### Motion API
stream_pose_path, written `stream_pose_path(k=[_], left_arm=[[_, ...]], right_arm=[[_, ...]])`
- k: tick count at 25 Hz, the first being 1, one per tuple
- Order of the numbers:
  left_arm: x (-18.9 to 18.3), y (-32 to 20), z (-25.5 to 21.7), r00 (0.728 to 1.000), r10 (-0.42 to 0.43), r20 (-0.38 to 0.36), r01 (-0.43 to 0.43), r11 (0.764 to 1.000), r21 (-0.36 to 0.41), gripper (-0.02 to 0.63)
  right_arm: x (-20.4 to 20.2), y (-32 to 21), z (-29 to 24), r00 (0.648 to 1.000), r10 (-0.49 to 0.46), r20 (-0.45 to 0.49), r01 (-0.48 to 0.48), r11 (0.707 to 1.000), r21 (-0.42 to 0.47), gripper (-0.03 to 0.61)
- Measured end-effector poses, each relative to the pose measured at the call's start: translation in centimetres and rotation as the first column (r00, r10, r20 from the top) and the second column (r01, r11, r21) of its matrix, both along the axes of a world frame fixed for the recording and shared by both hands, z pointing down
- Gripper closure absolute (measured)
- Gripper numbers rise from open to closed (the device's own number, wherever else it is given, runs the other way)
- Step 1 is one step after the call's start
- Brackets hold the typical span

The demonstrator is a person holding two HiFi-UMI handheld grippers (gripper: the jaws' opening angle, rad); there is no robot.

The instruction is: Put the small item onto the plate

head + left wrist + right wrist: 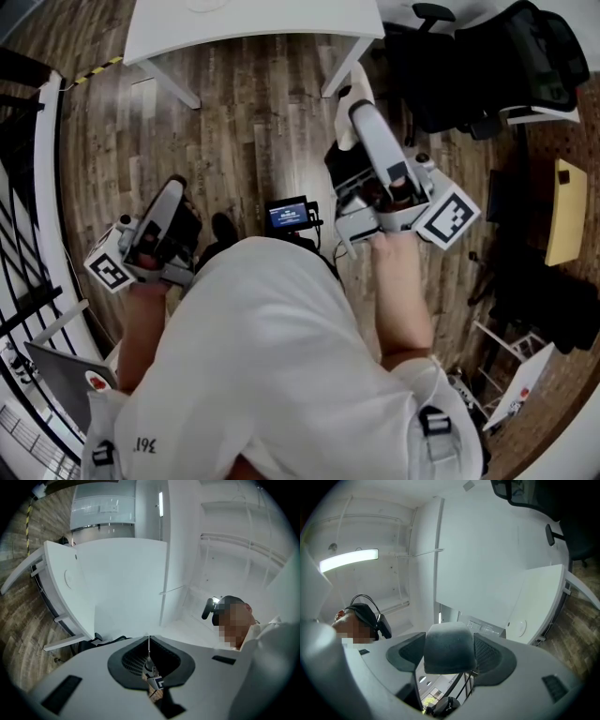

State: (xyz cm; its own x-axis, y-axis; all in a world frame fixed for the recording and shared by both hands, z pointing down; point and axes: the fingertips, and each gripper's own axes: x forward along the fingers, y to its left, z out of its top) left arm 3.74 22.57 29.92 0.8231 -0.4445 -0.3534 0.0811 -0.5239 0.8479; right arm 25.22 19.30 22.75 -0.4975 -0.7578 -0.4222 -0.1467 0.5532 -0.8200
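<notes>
While the person stands on the wood floor (253, 141) in a white shirt, the left hand (148, 281) is held low and close to the hip, elbow bent, forearm running back along the body. The left gripper (172, 192) points forward and slightly inward, well short of the white table (253, 28). In the left gripper view its two dark pads (133, 658) meet along a thin seam, clenched together with nothing between them.

The right hand (394, 246) is carried higher and further forward, the forearm reaching out from the shoulder. The right gripper (356, 86) stretches ahead, and in the head view its tips lie near a table leg (339, 70). Its jaws are clamped on the small item (449, 648), a dark grey dome-shaped piece that sits between the two pads. The rounded end points away from the gripper body, out past the pads, and the broader flat end faces back toward the camera. It looks about as wide as it is long, so no long axis stands out.
</notes>
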Motion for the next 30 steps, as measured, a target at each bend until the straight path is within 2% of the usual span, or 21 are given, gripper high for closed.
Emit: stream_pose_path(k=[4, 10, 15, 23, 30], left_arm=[[0.9, -0.4, -0.3, 1.000, -0.017, -0.002, 0.017, 1.000, -0.001, 0.606], [0.1, -1.5, 0.5, 0.999, -0.050, 0.002, 0.050, 0.999, -0.022, 0.607], [-0.1, -4.2, 0.7, 1.000, -0.030, -0.004, 0.029, 0.999, -0.029, 0.606], [-4.6, -14.1, 0.0, 1.000, 0.025, -0.017, -0.025, 1.000, -0.008, 0.607], [-10.5, -23.1, -1.5, 0.999, 0.048, -0.015, -0.048, 0.999, 0.005, 0.607]], right_arm=[[0.6, -0.8, 0.8, 1.000, -0.024, -0.003, 0.024, 0.999, -0.023, 0.264], [-0.7, -3.1, 1.5, 0.998, -0.062, 0.006, 0.063, 0.997, -0.035, 0.264], [-1.3, -5.4, 2.2, 0.999, -0.053, -0.004, 0.053, 0.997, -0.058, 0.264], [-6.2, -14.1, 2.0, 1.000, -0.009, -0.022, 0.008, 0.998, -0.067, 0.264], [-11.6, -23.3, 1.1, 0.994, 0.042, -0.097, -0.048, 0.997, -0.062, 0.264]])
